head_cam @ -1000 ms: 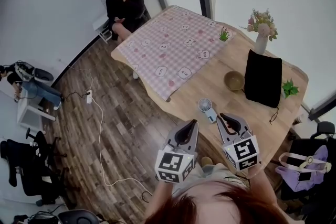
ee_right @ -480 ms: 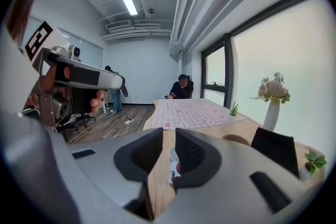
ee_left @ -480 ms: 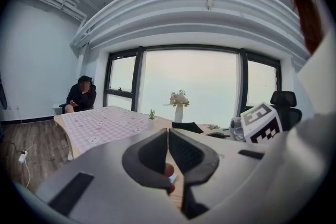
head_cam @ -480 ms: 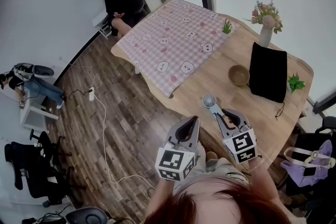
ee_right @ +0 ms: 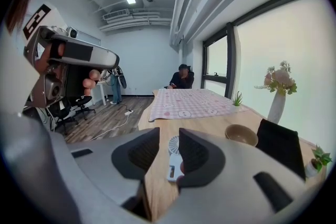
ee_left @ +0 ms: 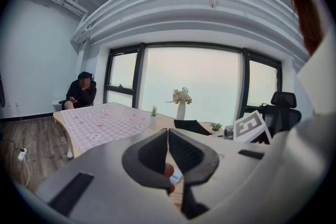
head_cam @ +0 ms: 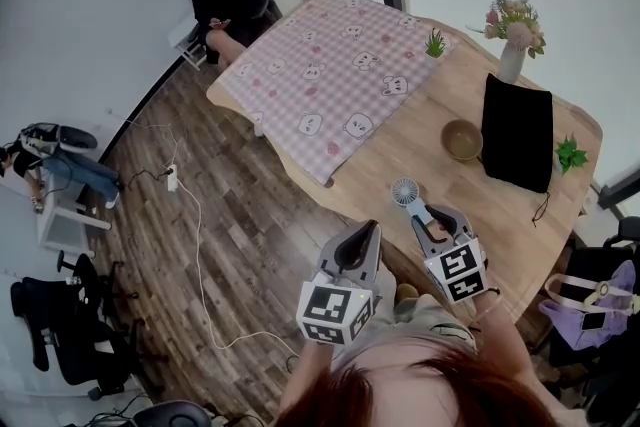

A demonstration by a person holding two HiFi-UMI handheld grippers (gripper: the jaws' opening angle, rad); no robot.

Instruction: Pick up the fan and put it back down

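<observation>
1 fan (head_cam: 405, 192), 1 bowl (head_cam: 462, 140), 2 plants (head_cam: 435, 43) (head_cam: 571, 155)

Your fan (head_cam: 405, 192) is a small handheld one, with a round head behind a pale ribbed grille and a short white handle that has a small dark mark on its face. It lies flat, grille up, on the wooden table (head_cam: 495, 220), close to the table's near edge. The head points away from you, toward the pink checked cloth (head_cam: 330, 85), and the handle runs back toward you. It sits apart from the brown bowl (head_cam: 462, 140), which stands farther in.
</observation>
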